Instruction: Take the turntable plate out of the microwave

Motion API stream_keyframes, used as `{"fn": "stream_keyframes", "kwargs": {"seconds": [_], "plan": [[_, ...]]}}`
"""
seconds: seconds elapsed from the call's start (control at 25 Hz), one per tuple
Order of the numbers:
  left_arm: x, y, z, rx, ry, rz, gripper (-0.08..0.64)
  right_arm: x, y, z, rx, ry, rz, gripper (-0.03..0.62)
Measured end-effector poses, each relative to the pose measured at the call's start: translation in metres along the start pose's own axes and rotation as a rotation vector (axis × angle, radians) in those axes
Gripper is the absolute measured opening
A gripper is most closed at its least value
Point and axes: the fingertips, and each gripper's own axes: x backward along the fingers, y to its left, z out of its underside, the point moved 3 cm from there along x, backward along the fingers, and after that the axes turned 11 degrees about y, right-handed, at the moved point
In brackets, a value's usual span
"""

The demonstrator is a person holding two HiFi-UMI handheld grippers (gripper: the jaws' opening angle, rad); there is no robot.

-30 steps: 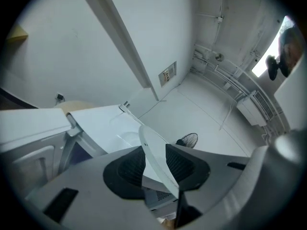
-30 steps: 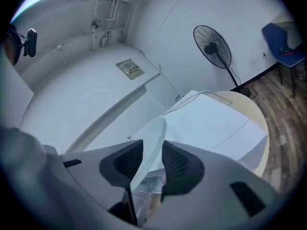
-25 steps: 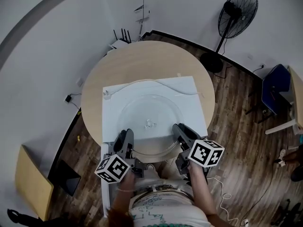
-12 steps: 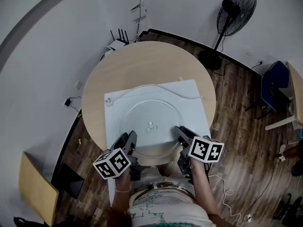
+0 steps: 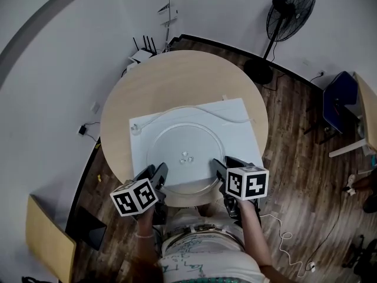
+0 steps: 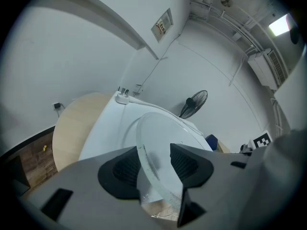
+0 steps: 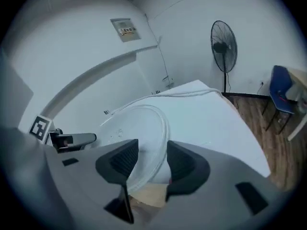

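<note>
A round wooden table fills the middle of the room. On it sits a white flat-topped box.

The turntable plate lies flat on top of that box. It is a broad disc of clear glass, and the white shows through it. A raised rim runs round its edge, and its near edge hangs a little past the box's front.

The person stands at that front edge. The left gripper and the right gripper are at the plate's near rim, one to each side. Each has just been opening its jaws. In both gripper views the glass rim passes between the ribbed black pads, with a gap beside it, so neither is clamped on it.

A thin white cable curves over the box behind the plate. At the plate's centre is a small three-lobed boss.
</note>
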Motion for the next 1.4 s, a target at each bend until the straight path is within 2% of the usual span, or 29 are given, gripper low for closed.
{"fn": "stream_keyframes", "kwargs": {"seconds": [0.24, 0.36, 0.48, 0.72, 0.76, 0.88, 0.92, 1.08, 1.4], "plan": [[-0.001, 0.004, -0.001, -0.041, 0.091, 0.010, 0.192, -0.006, 0.005, 0.002, 0.118, 0.077, 0.117, 0.189], [0.000, 0.004, -0.002, -0.068, 0.127, 0.018, 0.192, -0.005, 0.006, 0.002, 0.129, 0.092, 0.128, 0.192], [-0.002, 0.002, -0.007, -0.110, 0.143, 0.007, 0.198, -0.004, 0.008, -0.001, 0.138, 0.088, 0.146, 0.195], [-0.010, 0.004, -0.016, -0.179, 0.133, -0.021, 0.212, -0.009, 0.008, -0.009, 0.224, 0.079, 0.210, 0.199], [-0.011, 0.005, -0.017, -0.232, 0.133, -0.057, 0.219, -0.010, 0.008, -0.009, 0.227, 0.075, 0.211, 0.201], [-0.013, 0.007, -0.021, -0.502, 0.129, -0.223, 0.236, -0.009, 0.007, -0.009, 0.222, 0.062, 0.199, 0.207], [-0.014, 0.006, -0.022, -0.542, 0.118, -0.242, 0.236, -0.010, 0.007, -0.008, 0.212, 0.060, 0.193, 0.211], [-0.015, 0.008, -0.024, -0.514, 0.109, -0.197, 0.236, -0.011, 0.004, -0.011, 0.175, 0.035, 0.167, 0.212], [-0.013, 0.007, -0.023, -0.540, 0.086, -0.182, 0.236, -0.011, 0.003, -0.014, 0.208, 0.025, 0.146, 0.212]]}}
